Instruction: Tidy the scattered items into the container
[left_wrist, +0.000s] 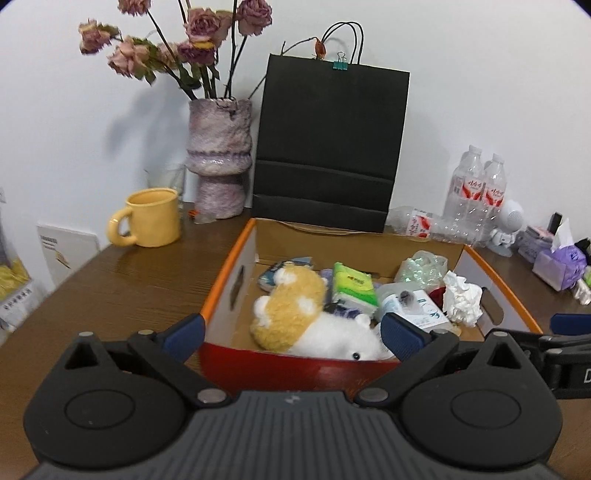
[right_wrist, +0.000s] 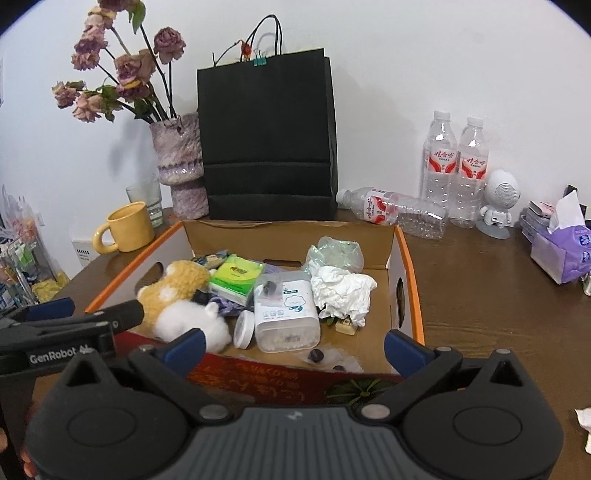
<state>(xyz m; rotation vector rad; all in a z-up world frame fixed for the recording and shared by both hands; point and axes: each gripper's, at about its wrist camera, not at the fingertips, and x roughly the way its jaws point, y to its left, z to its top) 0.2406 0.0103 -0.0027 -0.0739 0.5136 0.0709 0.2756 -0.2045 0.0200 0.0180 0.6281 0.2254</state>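
Observation:
A cardboard box (left_wrist: 229, 266) (right_wrist: 410, 258) with an orange rim stands on the brown table. Inside it lie a yellow and white plush toy (left_wrist: 291, 314) (right_wrist: 177, 291), a green tissue pack (left_wrist: 351, 286) (right_wrist: 236, 277), a clear tub of cotton swabs (right_wrist: 288, 317), crumpled white paper (left_wrist: 461, 299) (right_wrist: 343, 291) and a plastic bag (right_wrist: 336, 251). My left gripper (left_wrist: 291, 332) hangs open above the box's near wall, over the plush toy, holding nothing. My right gripper (right_wrist: 295, 345) is open too, empty, above the near wall by the tub.
Behind the box stand a black paper bag (right_wrist: 266, 140), a vase of dried roses (left_wrist: 219, 155), a yellow mug (left_wrist: 151, 218) and water bottles (right_wrist: 454, 166), one lying down. A white figure (right_wrist: 498, 199) and purple tissue box (right_wrist: 557, 251) sit right. A white scrap (right_wrist: 585, 417) lies on the table.

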